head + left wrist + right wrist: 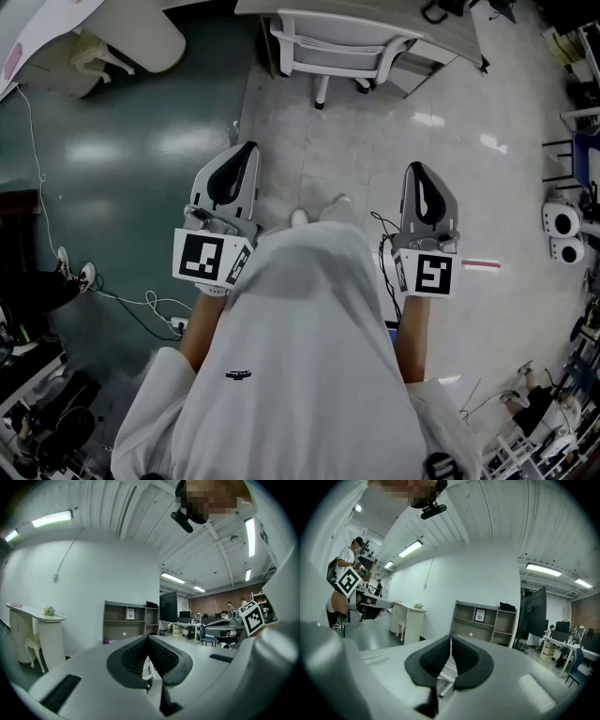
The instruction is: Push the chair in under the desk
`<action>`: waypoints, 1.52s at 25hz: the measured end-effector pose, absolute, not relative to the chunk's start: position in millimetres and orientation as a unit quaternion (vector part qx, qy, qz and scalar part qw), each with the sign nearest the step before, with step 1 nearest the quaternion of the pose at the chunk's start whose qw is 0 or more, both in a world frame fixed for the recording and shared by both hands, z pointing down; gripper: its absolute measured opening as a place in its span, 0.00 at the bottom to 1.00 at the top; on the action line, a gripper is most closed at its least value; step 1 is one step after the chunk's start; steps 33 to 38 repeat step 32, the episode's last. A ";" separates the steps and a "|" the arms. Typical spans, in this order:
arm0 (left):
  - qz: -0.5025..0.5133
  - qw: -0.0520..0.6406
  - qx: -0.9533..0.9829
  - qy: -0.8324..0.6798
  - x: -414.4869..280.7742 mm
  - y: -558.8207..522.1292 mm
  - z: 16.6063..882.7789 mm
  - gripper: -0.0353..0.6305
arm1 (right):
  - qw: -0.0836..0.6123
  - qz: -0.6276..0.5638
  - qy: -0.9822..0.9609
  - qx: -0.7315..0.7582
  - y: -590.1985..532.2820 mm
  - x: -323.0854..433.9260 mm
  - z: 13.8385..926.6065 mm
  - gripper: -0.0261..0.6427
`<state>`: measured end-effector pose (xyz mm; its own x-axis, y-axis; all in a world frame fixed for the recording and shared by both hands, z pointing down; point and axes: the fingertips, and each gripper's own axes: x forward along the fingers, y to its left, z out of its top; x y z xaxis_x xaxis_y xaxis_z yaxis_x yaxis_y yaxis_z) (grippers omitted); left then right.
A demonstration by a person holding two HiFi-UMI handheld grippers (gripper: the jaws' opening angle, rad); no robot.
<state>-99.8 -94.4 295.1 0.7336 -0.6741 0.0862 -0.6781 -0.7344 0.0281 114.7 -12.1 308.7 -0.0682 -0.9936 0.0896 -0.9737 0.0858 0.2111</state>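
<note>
**Floor.** Pale speckled stone floor (375,150) runs from my feet to the chair, with a dark green glossy strip (112,150) along its left side. The pale lane ahead is open, so I judge a straight push forward has room.

**Desk.** Grey flat-topped desk (455,33) runs across the top of the head view. Its near edge is the line the chair must pass under.

**Chair.** White plastic chair with a slatted back (333,42) stands at the desk with its back turned to me. The seat seems partly beneath the desk edge, though I cannot tell how deep. It is well apart from both grippers.

**Left gripper** (247,150). Its jaws are pressed together with nothing between them, and it is held level, pointing toward the chair. I judge it is kept closed to serve as a blunt pusher on the backrest, not a clamp.

**Right gripper** (415,171). It too has its jaws together and is empty. It is level and parallel to the left one, roughly a chair-back's width apart — I judge this spacing would keep the chair from swivelling.

**Cable.** Thin white cable (37,159) trails over the green strip on the left, clear of the lane.
</note>
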 end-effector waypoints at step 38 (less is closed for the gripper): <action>0.062 0.044 0.937 -0.340 -84.1 -75.4 309.1 0.06 | 0.079 -0.004 -0.723 0.687 -6.4 124.9 312.2 0.05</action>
